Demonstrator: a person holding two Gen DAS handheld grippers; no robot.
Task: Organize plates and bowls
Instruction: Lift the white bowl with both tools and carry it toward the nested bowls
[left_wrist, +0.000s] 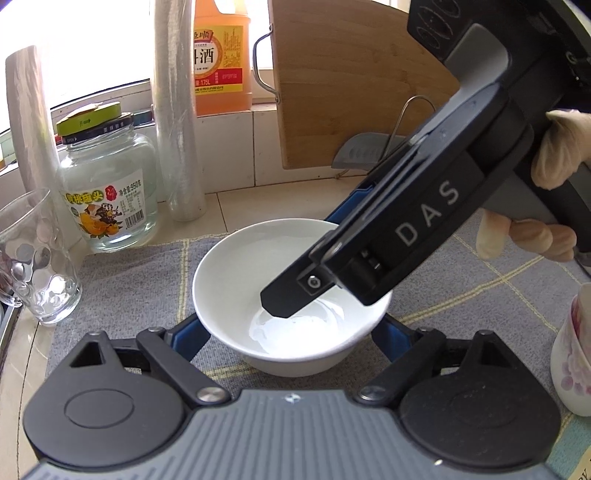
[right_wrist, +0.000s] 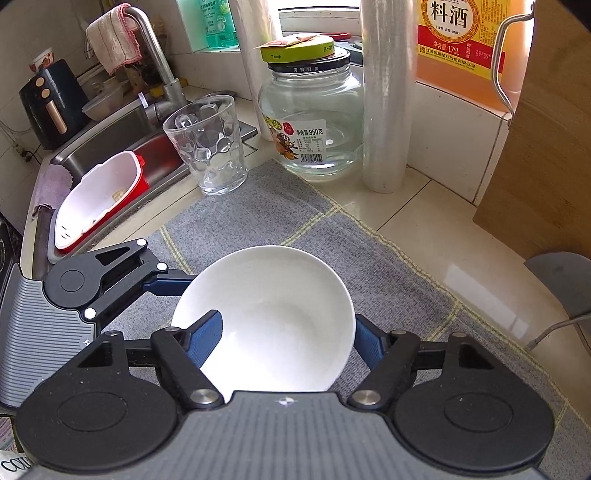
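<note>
White bowl sits on the grey mat on the tabletop, and both tongs are on it! The right tongs pinch the near rim, one finger inside, one outside. The left tongs straddle the bowl, apparently loose, not clearly pressing. Best now: firm rim pinch, lift level, steer clear of the glass and jar.

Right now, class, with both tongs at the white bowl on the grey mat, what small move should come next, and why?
Probably lift the bowl slightly with the right tongs: one finger sits inside its rim, the other outside, so the wall looks pinched. The left tongs only straddle the bowl, jaws wide.
</note>
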